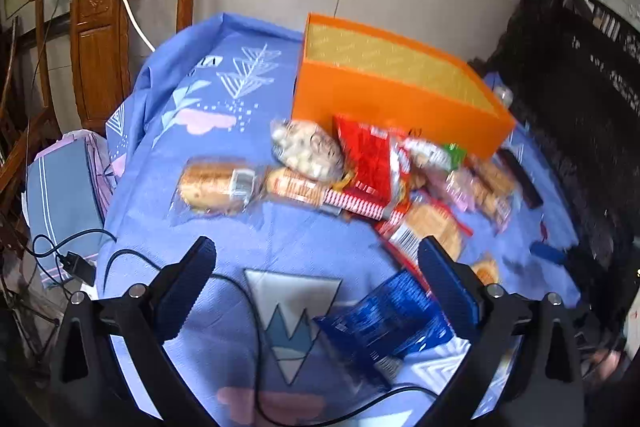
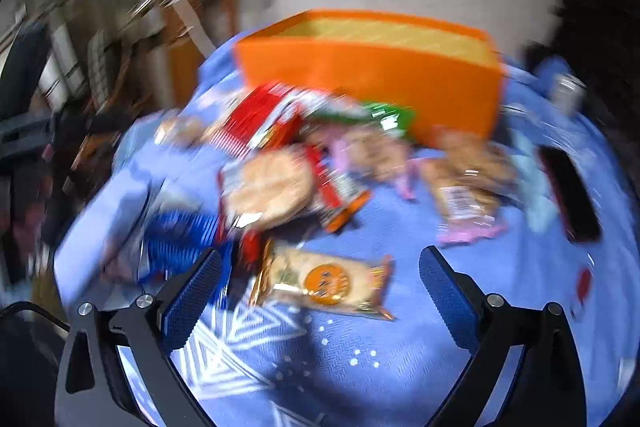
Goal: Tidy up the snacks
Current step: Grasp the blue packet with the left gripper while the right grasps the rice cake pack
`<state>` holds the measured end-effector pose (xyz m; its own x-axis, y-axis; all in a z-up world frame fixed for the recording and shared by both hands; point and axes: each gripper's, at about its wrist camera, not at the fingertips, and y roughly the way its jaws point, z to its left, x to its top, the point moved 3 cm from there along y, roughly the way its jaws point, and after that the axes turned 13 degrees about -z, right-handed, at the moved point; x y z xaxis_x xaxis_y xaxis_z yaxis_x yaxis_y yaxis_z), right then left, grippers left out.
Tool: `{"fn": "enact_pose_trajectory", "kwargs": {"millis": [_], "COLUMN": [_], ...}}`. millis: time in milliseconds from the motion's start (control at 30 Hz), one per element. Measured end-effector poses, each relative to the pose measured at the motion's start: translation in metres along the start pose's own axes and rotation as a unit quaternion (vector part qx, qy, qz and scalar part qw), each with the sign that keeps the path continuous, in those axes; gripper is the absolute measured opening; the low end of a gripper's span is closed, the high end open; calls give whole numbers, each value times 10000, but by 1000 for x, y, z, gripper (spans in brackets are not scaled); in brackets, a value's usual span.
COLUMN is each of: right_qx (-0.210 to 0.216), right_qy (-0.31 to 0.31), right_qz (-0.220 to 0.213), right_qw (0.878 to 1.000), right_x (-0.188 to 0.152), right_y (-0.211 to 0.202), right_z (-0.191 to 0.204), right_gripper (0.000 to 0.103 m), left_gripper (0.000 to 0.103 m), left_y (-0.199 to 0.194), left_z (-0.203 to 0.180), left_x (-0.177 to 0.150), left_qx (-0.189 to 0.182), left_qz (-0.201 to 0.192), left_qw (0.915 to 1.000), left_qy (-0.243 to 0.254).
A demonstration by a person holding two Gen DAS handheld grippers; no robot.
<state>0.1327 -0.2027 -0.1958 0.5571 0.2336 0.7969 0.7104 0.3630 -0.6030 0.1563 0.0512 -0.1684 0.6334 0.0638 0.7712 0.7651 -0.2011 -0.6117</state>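
An orange box (image 1: 384, 103) with a yellow inside stands at the far side of the blue-clothed table (image 1: 248, 227). Before it lies a heap of snack packets: a bread roll (image 1: 216, 183), a bag of pale balls (image 1: 306, 149), a red packet (image 1: 366, 163). A blue packet (image 1: 384, 323) lies near my left gripper (image 1: 320, 263), which hangs open above the cloth. The right wrist view is blurred. My right gripper (image 2: 320, 271) is open over a gold-wrapped biscuit packet (image 2: 324, 281). The orange box (image 2: 372, 75) sits beyond, with a round cracker pack (image 2: 268, 187) in front.
A carved wooden chair (image 1: 100, 27) stands beyond the table's left corner. Black cables (image 1: 248, 307) trail over the near cloth. A dark flat object (image 2: 570, 193) lies at the right of the table. Dark furniture (image 1: 580, 87) fills the right side.
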Motion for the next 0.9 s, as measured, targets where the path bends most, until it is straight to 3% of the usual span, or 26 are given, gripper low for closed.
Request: {"fn": "enact_pose_trajectory", "kwargs": {"millis": [200,433,533,633,767,900], "right_qx": [690,1484,1614,1474,1319,1278], "right_qy": [-1387,-1898,-1730,-1608,-1328,-748], "right_qz": [416,1092,1094,1037,1037,928], "right_qw": [9870,9644,9654,9704,9768,9846], "right_x": [0,-12,-14,-12,-17,-20], "right_y": [31,66,67,61,50,33], "right_z": [7,12,8,4,-1,-6], "right_gripper": [99,85,73,35,35,35], "left_gripper": [99,99,99,99,99,99], "left_y": [1,3,4,10,19,28], "left_z": [1,-14,-18,-24,-38,-60], "left_x": [-12,-20,-25,-32,-41,-52], "left_qx": [-19,-91,-285,-532,-993,-1687], "left_qz": [77,157,186,254,374,510], "left_qw": [9987,9914,9883,9810,9678,9463], "left_qy": [511,1298,1487,1851,2283,2709]}}
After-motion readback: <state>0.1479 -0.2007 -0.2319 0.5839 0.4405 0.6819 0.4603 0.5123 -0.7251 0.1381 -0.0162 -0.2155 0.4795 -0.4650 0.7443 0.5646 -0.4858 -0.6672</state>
